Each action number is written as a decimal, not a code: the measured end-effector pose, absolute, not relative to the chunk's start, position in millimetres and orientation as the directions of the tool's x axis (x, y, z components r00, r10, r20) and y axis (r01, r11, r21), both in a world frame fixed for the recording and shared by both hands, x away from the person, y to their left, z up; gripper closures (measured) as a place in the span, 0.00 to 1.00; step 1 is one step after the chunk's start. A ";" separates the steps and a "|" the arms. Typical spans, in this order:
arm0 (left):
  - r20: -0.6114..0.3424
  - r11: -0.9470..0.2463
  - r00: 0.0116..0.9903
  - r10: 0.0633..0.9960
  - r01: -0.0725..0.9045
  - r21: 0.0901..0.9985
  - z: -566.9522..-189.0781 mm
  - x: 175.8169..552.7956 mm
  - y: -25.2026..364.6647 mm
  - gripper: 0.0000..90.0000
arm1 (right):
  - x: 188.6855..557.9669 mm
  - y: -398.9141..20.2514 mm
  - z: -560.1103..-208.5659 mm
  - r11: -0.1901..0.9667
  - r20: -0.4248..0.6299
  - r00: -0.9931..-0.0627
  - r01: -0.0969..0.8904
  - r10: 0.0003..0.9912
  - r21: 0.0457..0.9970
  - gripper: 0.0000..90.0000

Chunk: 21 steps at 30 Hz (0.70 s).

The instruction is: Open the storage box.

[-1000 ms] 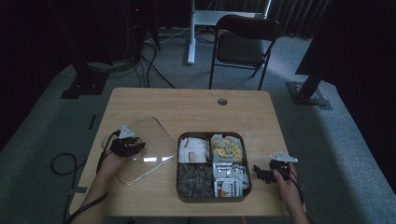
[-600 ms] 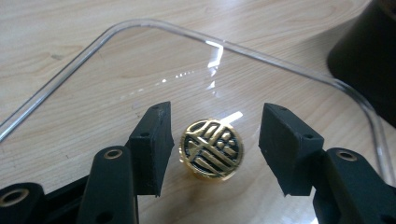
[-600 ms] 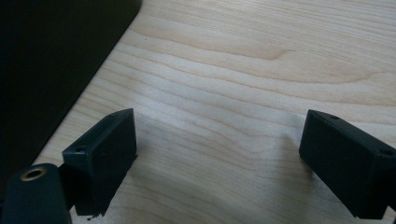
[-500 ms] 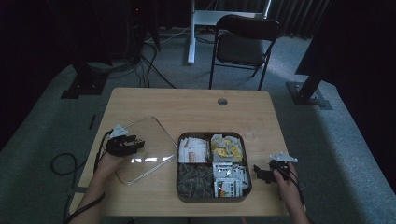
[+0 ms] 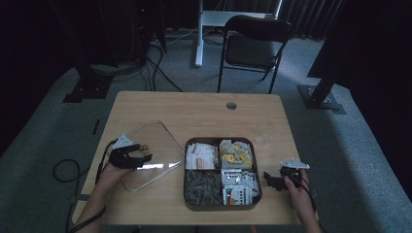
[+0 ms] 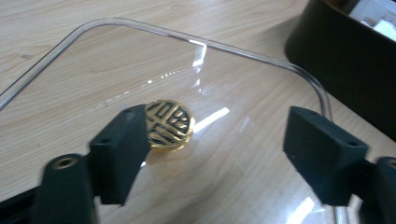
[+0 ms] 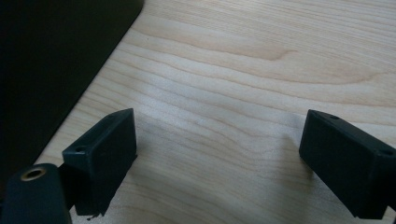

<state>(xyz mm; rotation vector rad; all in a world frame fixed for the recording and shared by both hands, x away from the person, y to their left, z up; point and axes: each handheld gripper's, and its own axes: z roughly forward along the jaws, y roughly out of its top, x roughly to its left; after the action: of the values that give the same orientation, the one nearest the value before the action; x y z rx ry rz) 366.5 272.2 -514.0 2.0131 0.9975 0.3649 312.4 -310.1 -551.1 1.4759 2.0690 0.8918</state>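
A clear square lid with a round gold knob lies flat on the wooden table, left of the tray. My left gripper hovers over the lid's near left part. Its jaws have just been opening and stand apart. In the left gripper view the gold knob sits right beside the left jaw of my left gripper, with a wide gap to the other jaw, and the lid stretches beyond. My right gripper rests open, low over bare wood, with nothing between the jaws of the right gripper.
A dark four-compartment tray holding packets and small items sits at the table's front middle; its wall shows as a tray wall and a tray side. A folding chair stands behind the table. A cable hole marks the far edge.
The left gripper's jaws have parted from the gold knob, and the hand has shifted slightly. The lid stays on the table. The right hand has kept still.
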 end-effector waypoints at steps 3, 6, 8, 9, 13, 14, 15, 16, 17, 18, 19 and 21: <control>-0.098 -0.343 0.658 0.747 0.507 0.790 -512.3 363.6 268.9 0.19 | 312.4 -310.1 -551.1 0.220 0.012 -0.330 0.657 0.944 0.721 0.12; -0.078 -0.366 0.672 0.736 0.493 0.789 -510.8 359.7 263.1 0.17 | 312.4 -310.1 -551.1 0.221 0.012 -0.330 0.657 0.944 0.721 0.12; -0.076 -0.375 0.684 0.725 0.485 0.790 -510.3 356.9 258.9 0.16 | 312.3 -310.0 -551.0 0.224 0.012 -0.335 0.656 0.942 0.721 0.12; -0.072 -0.376 0.688 0.722 0.478 0.794 -510.2 355.4 257.3 0.16 | 312.3 -310.0 -551.0 0.225 0.011 -0.336 0.656 0.942 0.721 0.12; -0.066 -0.361 0.690 0.721 0.455 0.814 -510.8 348.1 251.3 0.16 | 312.2 -309.9 -551.0 0.225 0.011 -0.335 0.656 0.942 0.721 0.12; -0.068 -0.362 0.693 0.718 0.455 0.814 -511.2 346.7 249.8 0.16 | 312.0 -309.7 -551.1 0.224 0.011 -0.333 0.656 0.943 0.721 0.12; -0.065 -0.367 0.699 0.713 0.450 0.814 -511.9 345.2 248.1 0.16 | 312.0 -309.7 -551.1 0.223 0.011 -0.332 0.656 0.943 0.721 0.12; -0.069 -0.369 0.705 0.706 0.450 0.813 -512.3 344.6 247.1 0.16 | 312.0 -309.7 -551.1 0.223 0.011 -0.332 0.656 0.943 0.721 0.12; -0.069 -0.379 0.714 0.697 0.448 0.810 -513.1 343.3 245.0 0.14 | 311.9 -309.6 -551.1 0.222 0.012 -0.331 0.657 0.943 0.721 0.12; -0.070 -0.382 0.717 0.693 0.448 0.808 -513.8 342.4 243.4 0.12 | 311.9 -309.7 -551.1 0.223 0.012 -0.334 0.656 0.943 0.721 0.12; -0.076 -0.393 0.732 0.677 0.447 0.804 -514.7 341.0 241.3 0.11 | 311.8 -309.7 -551.1 0.224 0.012 -0.335 0.656 0.942 0.721 0.12; -0.078 -0.400 0.744 0.663 0.441 0.803 -516.2 338.3 237.7 0.10 | 311.6 -309.6 -551.1 0.223 0.012 -0.334 0.656 0.943 0.721 0.12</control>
<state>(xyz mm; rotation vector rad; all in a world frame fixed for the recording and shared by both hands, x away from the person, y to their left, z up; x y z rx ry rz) 338.3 237.7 -516.2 2.0594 0.8315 0.3194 311.6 -309.6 -551.1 1.4721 2.0724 0.8930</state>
